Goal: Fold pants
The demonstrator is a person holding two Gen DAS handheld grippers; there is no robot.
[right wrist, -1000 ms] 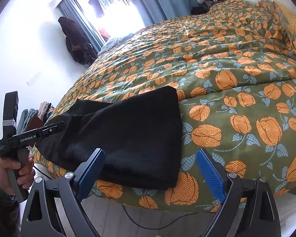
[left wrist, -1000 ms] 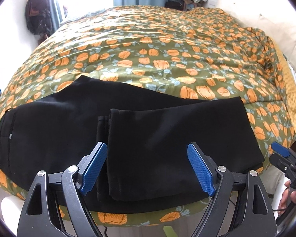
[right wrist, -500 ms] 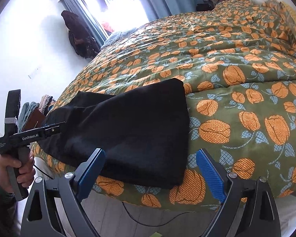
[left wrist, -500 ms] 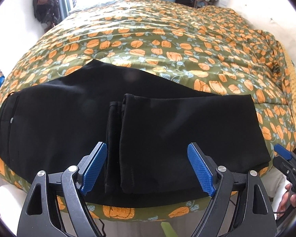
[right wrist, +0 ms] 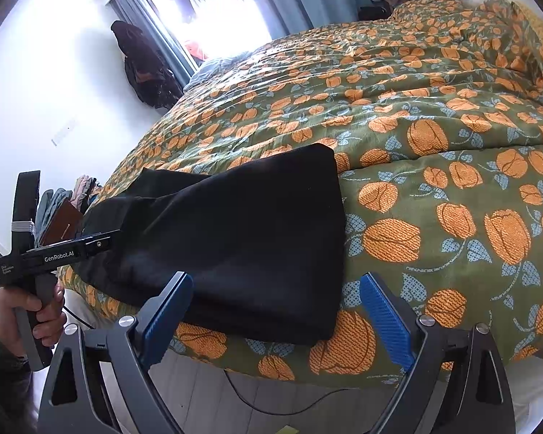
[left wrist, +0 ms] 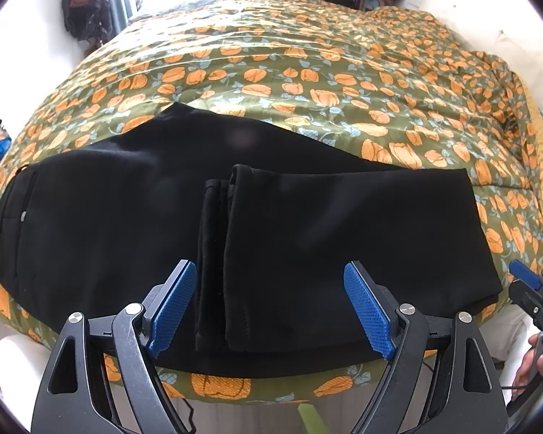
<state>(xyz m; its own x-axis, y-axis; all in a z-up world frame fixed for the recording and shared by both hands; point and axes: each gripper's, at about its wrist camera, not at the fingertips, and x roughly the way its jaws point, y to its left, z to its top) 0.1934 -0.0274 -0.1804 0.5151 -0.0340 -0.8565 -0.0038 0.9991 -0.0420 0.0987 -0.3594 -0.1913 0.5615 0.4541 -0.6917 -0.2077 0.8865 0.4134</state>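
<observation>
Both tongs [left wrist: 271, 303] [right wrist: 277, 316] spread w/ pants [left wrist: 206, 224] at bedspread [left wrist: 307, 83] edge.

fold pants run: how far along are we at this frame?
Done: the black pants lie flat on the floral bedspread, with the leg ends already folded back over the upper part. In hand: nothing; the left gripper and right gripper are both open at the bed's near edge. Left: probably another fold to make the bundle compact.
</observation>
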